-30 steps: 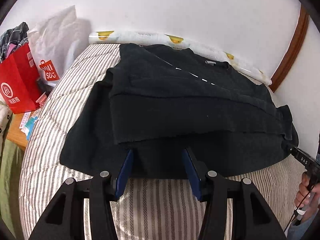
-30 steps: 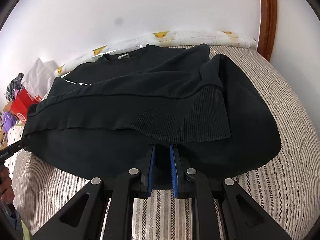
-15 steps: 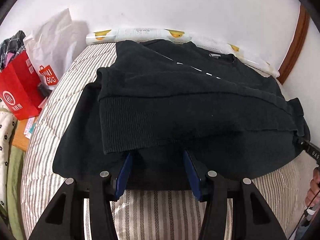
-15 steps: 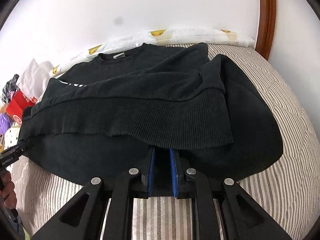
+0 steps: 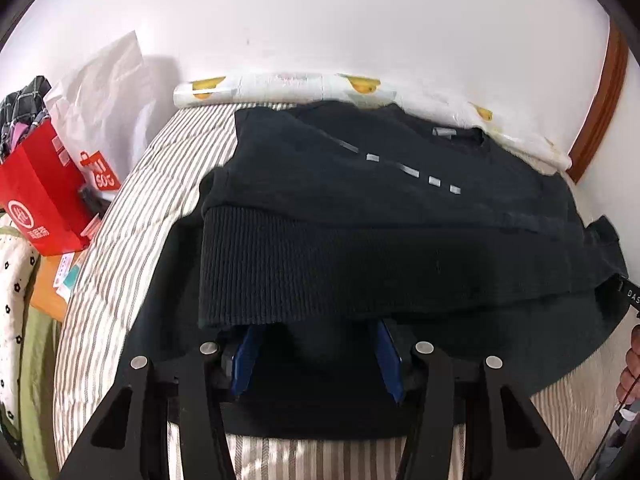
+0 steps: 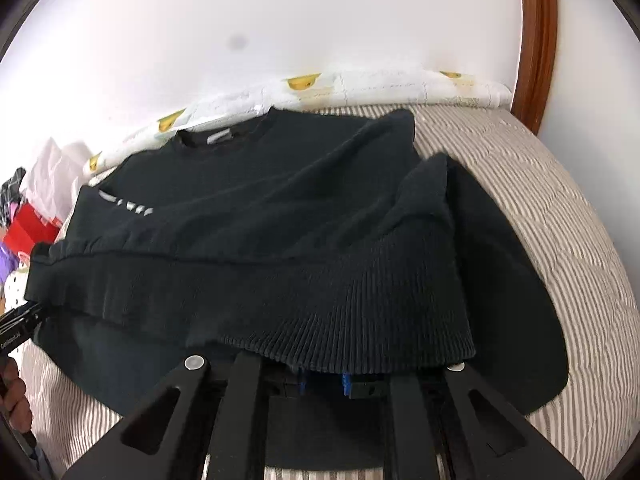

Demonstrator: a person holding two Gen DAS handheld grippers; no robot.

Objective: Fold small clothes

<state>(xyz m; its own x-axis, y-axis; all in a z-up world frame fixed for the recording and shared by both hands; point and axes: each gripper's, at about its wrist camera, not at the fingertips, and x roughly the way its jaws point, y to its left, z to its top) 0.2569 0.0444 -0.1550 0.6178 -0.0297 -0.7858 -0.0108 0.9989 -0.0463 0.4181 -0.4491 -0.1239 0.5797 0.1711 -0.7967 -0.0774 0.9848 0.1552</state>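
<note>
While both views take in the striped bed (image 5: 132,184) and the black sweater (image 5: 360,208) lying across it, only the left wrist view shows the red paper bag (image 5: 36,196) and the white shopping bag (image 5: 100,92) at the left edge of the frame. The right wrist view alone shows the bare striped bedding to the right of the garment and the full run of the wooden frame (image 6: 536,40) at upper right. A printed roll with yellow motifs (image 6: 360,84) lies along the wall behind the sweater in both.

The sweater fills the middle of each frame, collar and label toward the wall, with a broken white stripe on one shoulder. Its ribbed hem (image 6: 360,312) is raised and carried over the lower layer of dark fabric, toward the collar.

The hem drapes over the fingertips in both views, so the contact points are hidden. The left hand-held gripper (image 5: 316,344) stands partly spread, with dark cloth between its blue pads; whether they press on it I cannot tell. The right hand-held gripper (image 6: 324,380) has its blue pads pressed close together under the ribbed hem, pinching it.

A hand shows only in part at the lower right edge of the left view, and another at the lower left edge of the right view.
</note>
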